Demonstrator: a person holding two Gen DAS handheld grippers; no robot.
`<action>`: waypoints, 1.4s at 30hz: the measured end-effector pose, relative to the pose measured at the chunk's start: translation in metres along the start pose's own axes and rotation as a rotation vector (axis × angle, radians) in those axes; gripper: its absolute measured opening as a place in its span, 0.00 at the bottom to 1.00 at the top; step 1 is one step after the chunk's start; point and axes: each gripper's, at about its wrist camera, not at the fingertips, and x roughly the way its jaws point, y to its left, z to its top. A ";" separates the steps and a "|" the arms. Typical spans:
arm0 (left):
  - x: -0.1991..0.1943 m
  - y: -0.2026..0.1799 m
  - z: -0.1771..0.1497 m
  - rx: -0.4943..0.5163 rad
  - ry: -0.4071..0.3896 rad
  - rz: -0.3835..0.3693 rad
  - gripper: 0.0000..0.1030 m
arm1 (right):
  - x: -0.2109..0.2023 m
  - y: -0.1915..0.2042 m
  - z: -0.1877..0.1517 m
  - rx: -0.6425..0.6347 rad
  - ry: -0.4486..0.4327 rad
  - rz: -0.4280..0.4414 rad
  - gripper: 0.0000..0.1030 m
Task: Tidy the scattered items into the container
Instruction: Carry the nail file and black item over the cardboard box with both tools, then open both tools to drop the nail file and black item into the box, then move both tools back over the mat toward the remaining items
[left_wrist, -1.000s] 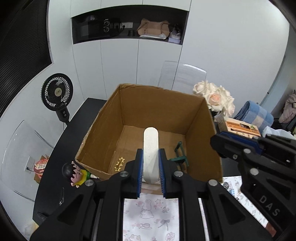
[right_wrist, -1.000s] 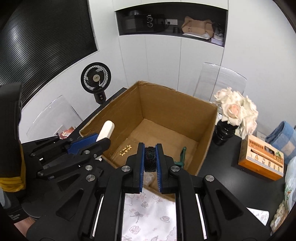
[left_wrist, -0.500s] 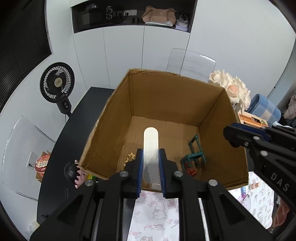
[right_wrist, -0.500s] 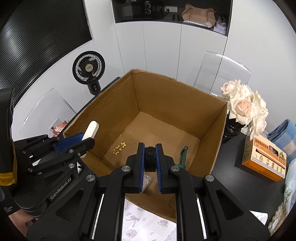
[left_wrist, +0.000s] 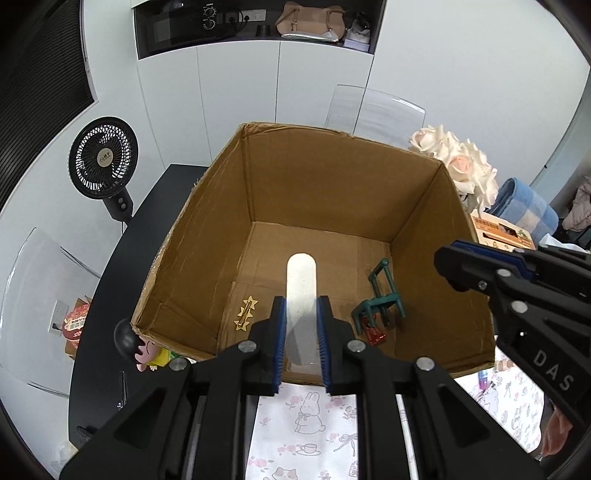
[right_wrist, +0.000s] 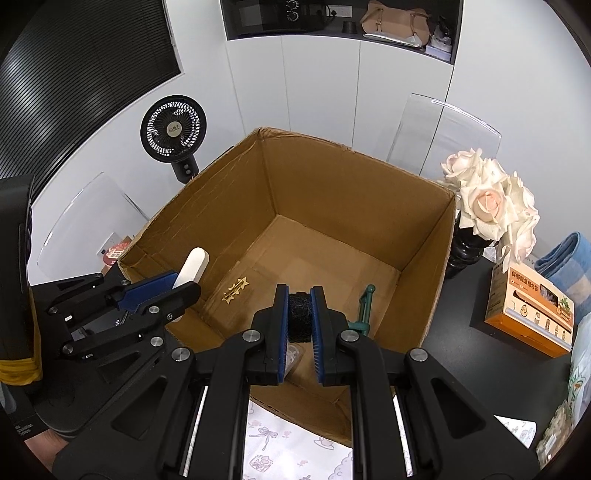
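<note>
An open cardboard box (left_wrist: 221, 192) (right_wrist: 424, 295) stands on the black table. My left gripper (left_wrist: 301, 314) is shut on a flat white stick (left_wrist: 301, 291) that reaches over the box's near rim; the same stick (right_wrist: 192, 267) shows in the right wrist view. My right gripper (right_wrist: 300, 317) is shut on a small black mesh object (right_wrist: 300, 319), held above the box's near side. On the box floor lie a gold star hair clip (left_wrist: 246, 314) (right_wrist: 235, 290), a green toy chair (left_wrist: 380, 299) (right_wrist: 364, 306) and a small red item (left_wrist: 373, 332).
A cartoon figurine (left_wrist: 138, 345) sits outside the box's near left corner. A black fan (left_wrist: 103, 162) stands at the left; white roses (right_wrist: 487, 199) in a dark vase and an orange carton (right_wrist: 530, 314) stand at the right. A patterned cloth (left_wrist: 314, 428) covers the near table.
Both grippers have moved forward and higher over the box, so more of its floor shows. Each keeps its hold on its item.
</note>
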 end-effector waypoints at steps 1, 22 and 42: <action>0.000 0.000 0.000 -0.003 0.000 0.001 0.15 | 0.000 0.000 0.000 -0.001 0.000 0.003 0.12; -0.011 0.005 0.002 0.024 -0.027 0.073 1.00 | -0.027 -0.011 -0.009 0.019 -0.075 -0.035 1.00; -0.046 -0.040 -0.009 0.040 -0.088 0.035 1.00 | -0.086 -0.043 -0.041 0.061 -0.146 -0.049 1.00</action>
